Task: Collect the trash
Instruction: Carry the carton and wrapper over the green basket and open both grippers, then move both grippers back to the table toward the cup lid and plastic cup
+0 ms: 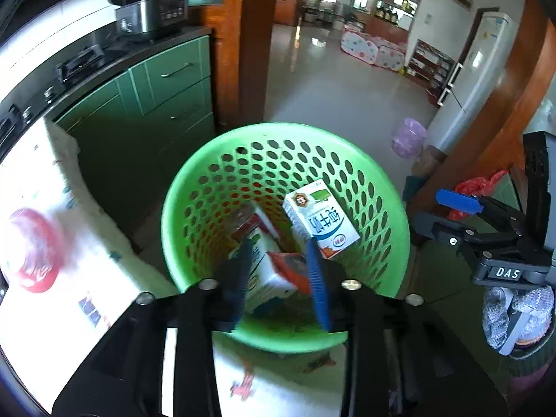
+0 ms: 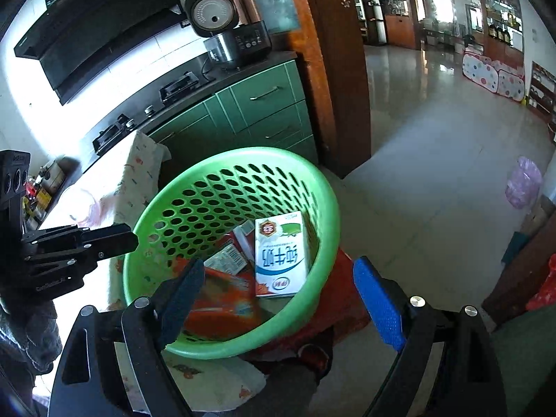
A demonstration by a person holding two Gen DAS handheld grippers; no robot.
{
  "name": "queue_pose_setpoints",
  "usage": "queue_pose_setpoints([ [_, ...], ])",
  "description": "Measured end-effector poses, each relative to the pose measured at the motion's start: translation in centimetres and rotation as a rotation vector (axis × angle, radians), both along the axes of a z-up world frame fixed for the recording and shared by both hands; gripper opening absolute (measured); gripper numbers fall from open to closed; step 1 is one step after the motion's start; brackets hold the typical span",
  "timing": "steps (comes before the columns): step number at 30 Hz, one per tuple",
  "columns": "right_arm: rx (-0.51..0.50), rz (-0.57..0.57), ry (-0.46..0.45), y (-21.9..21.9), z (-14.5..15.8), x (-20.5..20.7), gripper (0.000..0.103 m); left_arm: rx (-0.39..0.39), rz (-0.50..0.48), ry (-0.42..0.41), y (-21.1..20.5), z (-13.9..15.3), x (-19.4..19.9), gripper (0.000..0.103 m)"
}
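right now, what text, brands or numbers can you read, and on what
"DAS": plate on the right gripper body.
"纯牛奶": blue and white milk carton in the green basket.
"33": round badge at that carton's top.
Too small or blurred: the other cartons' print, a barcode label, the cooker panel, the tablecloth print.

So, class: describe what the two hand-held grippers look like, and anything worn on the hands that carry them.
Each hand-held gripper, left and right, has a black frame with silver rivets, one blue ribbed finger and one dark one. The right one's body carries a "DAS" label. Grey knitted gloves cover the hands.
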State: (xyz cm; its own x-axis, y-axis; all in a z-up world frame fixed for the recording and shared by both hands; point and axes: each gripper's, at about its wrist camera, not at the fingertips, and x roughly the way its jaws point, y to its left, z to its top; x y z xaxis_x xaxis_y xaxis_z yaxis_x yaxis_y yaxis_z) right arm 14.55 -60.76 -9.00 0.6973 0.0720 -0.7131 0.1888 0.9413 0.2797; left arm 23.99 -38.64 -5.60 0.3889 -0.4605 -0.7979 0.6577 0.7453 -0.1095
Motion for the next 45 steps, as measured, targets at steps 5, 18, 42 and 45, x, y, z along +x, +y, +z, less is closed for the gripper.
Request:
queue_pose_setpoints([
  [5,0.008,0.032,-0.020,2.0,0.9,-0.3,0.085,0.023,0.055,-0.065,3.5,1.5,-1.2,0.050],
  [18,0.008,0.167,-0.037,9.6,2.7,0.3,0.087,0.025,0.319,-0.138,17.6,3.8,-3.5,0.062],
  [42,-0.025,0.400,-0.033,23.5,3.6,3.5,0.091,0.060,0.833,-0.118,43.9,1.8,-4.5,0.071],
  [45,-0.025,0.429,-0.028,25.2,3.6,4.0,0.091,0.052,0.875,-0.097,45.9,1.2,-4.1,0.071],
])
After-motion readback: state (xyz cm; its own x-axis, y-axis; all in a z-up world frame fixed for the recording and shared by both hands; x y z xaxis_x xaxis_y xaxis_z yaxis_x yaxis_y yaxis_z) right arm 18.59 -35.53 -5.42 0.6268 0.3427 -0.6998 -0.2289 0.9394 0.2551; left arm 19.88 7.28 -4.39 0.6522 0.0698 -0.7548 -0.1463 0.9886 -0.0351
